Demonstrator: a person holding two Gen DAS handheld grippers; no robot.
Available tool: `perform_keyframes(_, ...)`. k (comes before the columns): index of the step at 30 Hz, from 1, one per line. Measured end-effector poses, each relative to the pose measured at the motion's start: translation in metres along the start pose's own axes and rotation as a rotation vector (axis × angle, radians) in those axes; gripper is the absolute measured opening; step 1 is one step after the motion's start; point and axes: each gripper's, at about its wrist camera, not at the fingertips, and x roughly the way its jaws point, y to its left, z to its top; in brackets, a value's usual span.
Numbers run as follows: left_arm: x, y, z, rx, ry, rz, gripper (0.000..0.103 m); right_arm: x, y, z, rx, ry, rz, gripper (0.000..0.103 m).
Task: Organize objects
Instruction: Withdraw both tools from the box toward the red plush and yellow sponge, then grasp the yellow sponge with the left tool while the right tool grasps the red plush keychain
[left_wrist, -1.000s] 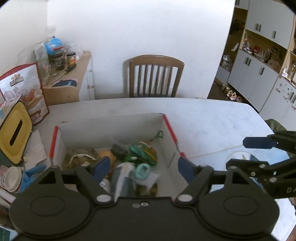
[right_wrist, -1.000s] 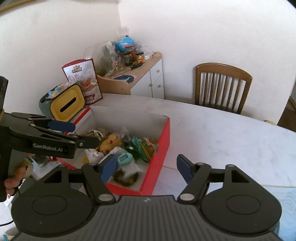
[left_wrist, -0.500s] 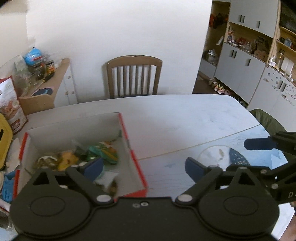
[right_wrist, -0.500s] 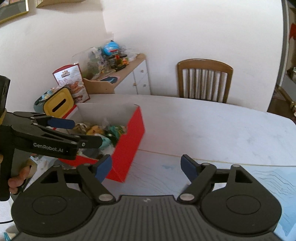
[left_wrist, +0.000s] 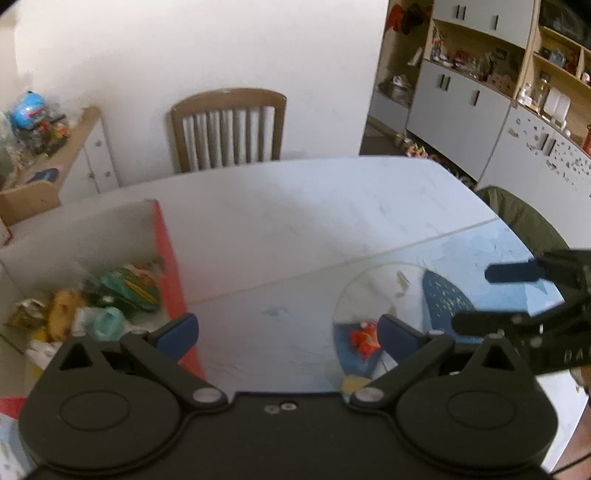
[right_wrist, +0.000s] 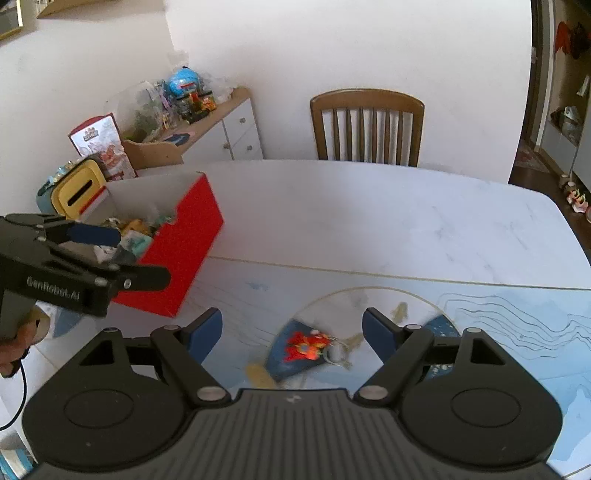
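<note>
Plainly, near to far:

Right gripper (right_wrist: 291, 334): jaws stood apart with nothing between the pads, pointed down at the mat; the small toy lay on the mat below the gap, not touched.

Left gripper (left_wrist: 288, 332): jaws were opening to their widest and held nothing; bare mat lay under the gap, with the toy just inside its right finger in the left wrist view.

Toy (right_wrist: 306, 345): a small red and orange keychain figure, lying flat on the blue patch of the mat, near the table's front edge, well apart from the box. A pale ring (right_wrist: 334, 354) sat at its right end.

Handling, as a guess: it looked light and small, probably soft or rubbery, not fragile. A low, thin thing like this may slide on the smooth mat, and the ring would likely dangle once lifted.

Where to grip: across the body of the figure, at its thickest middle, rather than on the loose ring.

Mat (right_wrist: 517, 325): pale blue with wavy lines and a clear round patch, covering the near part of the table.

Box (right_wrist: 184, 243): red outside, white inside, at the left, already holding a jumble of small things; the likely place for the toy.

Table (right_wrist: 369, 206): white, bare in its far half.

Chair (right_wrist: 367, 125): wooden, slatted back, beyond the far edge, against the wall.
</note>
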Motion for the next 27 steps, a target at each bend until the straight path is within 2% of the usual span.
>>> perform_keyframes(10, 0.051, -0.025, -0.038, -0.062, 0.095, 0.007, 0.103, 0.035, -0.041, -0.012, -0.012, 0.076, -0.005, 0.083)
perform_keyframes(14, 0.065, -0.029, -0.050, -0.128, 0.132, -0.016, 0.103, 0.055, -0.049, -0.015, -0.013, 0.121, 0.004, 0.083)
perform_keyframes(22, 0.083, -0.049, -0.065, -0.081, 0.126, -0.002, 0.103, 0.091, -0.055, -0.023, -0.007, 0.187, 0.044, 0.083)
perform_keyframes(27, 0.096, -0.057, -0.074, -0.095, 0.155, 0.007, 0.103, 0.109, -0.054, -0.022, -0.001, 0.214, 0.061, 0.083)
